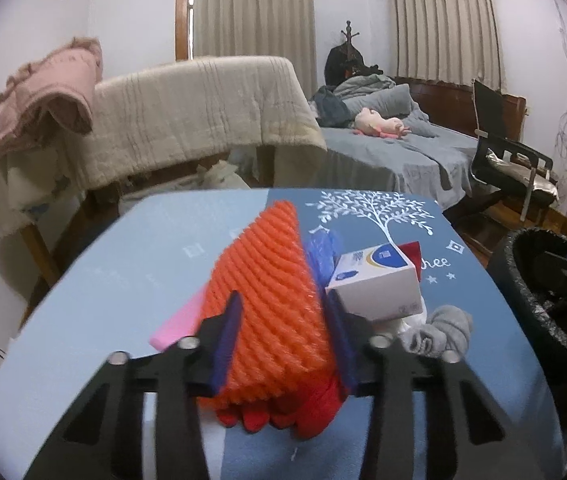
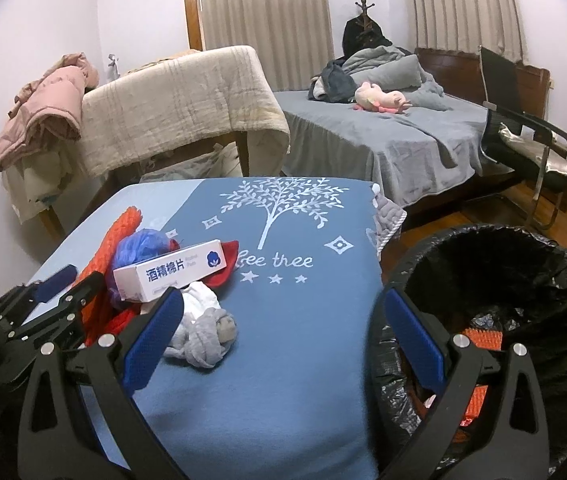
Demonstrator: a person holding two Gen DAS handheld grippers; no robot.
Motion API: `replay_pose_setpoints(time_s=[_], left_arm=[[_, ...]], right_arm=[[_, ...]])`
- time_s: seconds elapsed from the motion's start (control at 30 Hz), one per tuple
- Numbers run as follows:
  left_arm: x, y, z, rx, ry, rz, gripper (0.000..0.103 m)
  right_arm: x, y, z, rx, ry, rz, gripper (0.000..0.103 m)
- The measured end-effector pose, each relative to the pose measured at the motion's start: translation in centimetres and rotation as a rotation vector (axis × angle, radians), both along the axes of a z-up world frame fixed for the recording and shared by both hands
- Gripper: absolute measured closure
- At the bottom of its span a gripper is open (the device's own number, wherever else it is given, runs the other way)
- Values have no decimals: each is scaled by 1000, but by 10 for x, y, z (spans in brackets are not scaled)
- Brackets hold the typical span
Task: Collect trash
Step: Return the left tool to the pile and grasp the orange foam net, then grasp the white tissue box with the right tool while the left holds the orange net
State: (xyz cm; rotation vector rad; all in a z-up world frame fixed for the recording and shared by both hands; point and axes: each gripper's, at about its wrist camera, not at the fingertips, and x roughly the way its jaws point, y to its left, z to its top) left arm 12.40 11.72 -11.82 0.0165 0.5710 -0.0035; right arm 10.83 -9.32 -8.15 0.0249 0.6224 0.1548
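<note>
- Left wrist view: a bin [image 1: 555, 280] lined with a crinkled black bag is seen at the right edge, beside the table [image 1: 83, 280]; its contents cannot be made out here.
- An orange ribbed foam net [image 1: 267, 292] is clamped between the blue pads of the left gripper [image 1: 283, 320], which are pressed against its two sides; no earlier picture is given.
- Under the net, red cloth [image 1: 283, 416] and a pink flat piece [image 1: 179, 320] are seen on the blue table cover.
- Just right of the net lie a white carton [image 1: 379, 284], a blue crumpled bag [image 1: 321, 248] and a grey knotted sock [image 1: 439, 332].
- Right wrist view: the bin [image 2: 523, 272] is shown open at the right; orange netting [image 2: 479, 340] lies at its bottom.
- The right gripper [image 2: 283, 320] is held wide open with nothing between its ridged blue pads; the left pad is near the sock [image 2: 211, 340], the right pad over the bin's rim.
- The carton [image 2: 171, 272], printed with characters, rests on the pile at the left, with the net [image 2: 107, 240] behind it and the left gripper [image 2: 71, 282] around that net.
</note>
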Motion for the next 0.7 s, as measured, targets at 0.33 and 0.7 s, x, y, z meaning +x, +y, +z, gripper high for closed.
replay_pose_setpoints(time_s=[0.33,0.7], left_arm=[[-6,16,19,-52,-46,27,87],[-13,52,31,-71,-50,70,87]], right_arm=[[2,17,3,3,-5,36,5],[19,62,-3,30,11,104,5]])
